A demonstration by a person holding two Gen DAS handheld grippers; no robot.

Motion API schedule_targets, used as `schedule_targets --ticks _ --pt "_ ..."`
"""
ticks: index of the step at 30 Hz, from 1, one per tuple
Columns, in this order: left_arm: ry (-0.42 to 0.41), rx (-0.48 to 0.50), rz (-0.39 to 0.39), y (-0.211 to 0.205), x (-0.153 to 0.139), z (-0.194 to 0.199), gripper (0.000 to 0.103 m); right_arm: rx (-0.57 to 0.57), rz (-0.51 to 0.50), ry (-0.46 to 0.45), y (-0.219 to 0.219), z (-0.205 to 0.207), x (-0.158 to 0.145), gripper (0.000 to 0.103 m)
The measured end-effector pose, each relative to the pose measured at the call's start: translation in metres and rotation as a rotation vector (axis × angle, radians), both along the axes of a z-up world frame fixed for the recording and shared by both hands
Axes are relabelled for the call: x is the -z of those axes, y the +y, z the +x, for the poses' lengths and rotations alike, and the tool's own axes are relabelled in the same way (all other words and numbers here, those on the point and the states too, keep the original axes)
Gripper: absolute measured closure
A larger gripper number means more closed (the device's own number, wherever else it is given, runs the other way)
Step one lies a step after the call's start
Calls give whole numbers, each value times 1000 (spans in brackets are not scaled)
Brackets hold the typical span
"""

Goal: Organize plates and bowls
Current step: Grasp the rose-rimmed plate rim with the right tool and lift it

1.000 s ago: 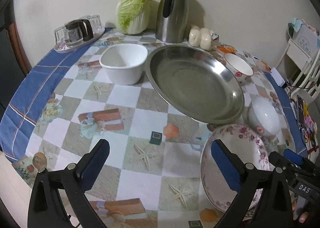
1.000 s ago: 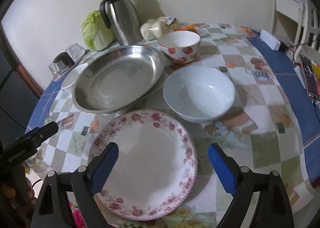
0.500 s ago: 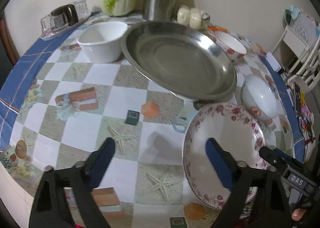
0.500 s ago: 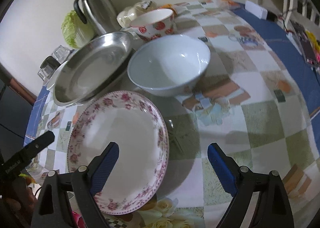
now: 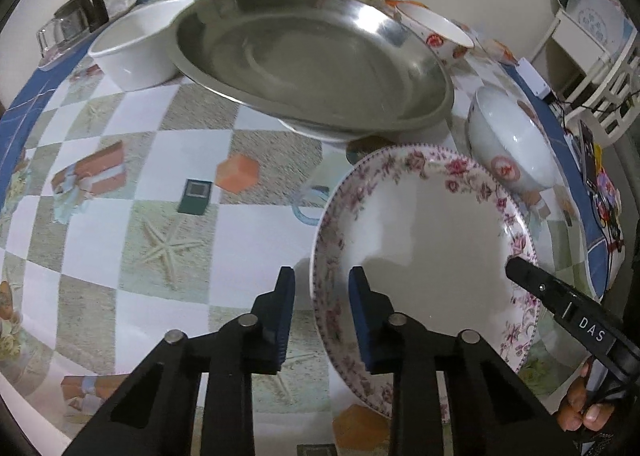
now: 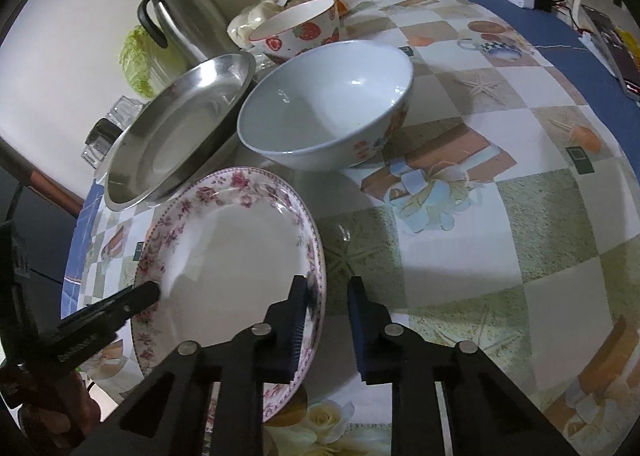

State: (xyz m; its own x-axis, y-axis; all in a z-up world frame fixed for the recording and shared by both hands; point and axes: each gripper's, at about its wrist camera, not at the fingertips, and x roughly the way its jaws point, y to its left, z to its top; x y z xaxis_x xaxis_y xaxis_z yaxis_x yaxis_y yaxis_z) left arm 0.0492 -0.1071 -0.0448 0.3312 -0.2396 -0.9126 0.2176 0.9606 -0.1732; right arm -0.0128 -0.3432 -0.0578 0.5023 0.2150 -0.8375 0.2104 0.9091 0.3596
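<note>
Left to right across the table. At far left, a white square bowl (image 5: 138, 46) stands on the patterned tablecloth (image 5: 132, 184), touching or just beside the steel basin (image 5: 312, 60). Next, the left gripper (image 5: 320, 298) has its jaws narrowed around the left rim of the floral plate (image 5: 424, 252), one finger outside and one inside; contact cannot be confirmed. The plate lies near the table's front edge. On its opposite rim, the right gripper (image 6: 326, 304) is likewise narrowed across the edge; whether it pinches is unclear. Beyond stand a white bowl (image 6: 326, 104) and a strawberry bowl (image 6: 298, 30). Risks: a shallow rim grasp may slip when lifted; unequal lifting could tilt the plate; a forward swing could strike the white bowl or basin.
</note>
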Motion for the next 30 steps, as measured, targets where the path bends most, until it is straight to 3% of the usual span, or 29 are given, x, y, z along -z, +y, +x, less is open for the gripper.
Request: schedule_targets --ticks 17,30 --pt "-1 1 -45 -6 4 13 76 -33 24 -23 8 8 6 84" --pt "-11 -3 -75 6 -5 1 76 -55 20 -9 15 -1 -2 84"
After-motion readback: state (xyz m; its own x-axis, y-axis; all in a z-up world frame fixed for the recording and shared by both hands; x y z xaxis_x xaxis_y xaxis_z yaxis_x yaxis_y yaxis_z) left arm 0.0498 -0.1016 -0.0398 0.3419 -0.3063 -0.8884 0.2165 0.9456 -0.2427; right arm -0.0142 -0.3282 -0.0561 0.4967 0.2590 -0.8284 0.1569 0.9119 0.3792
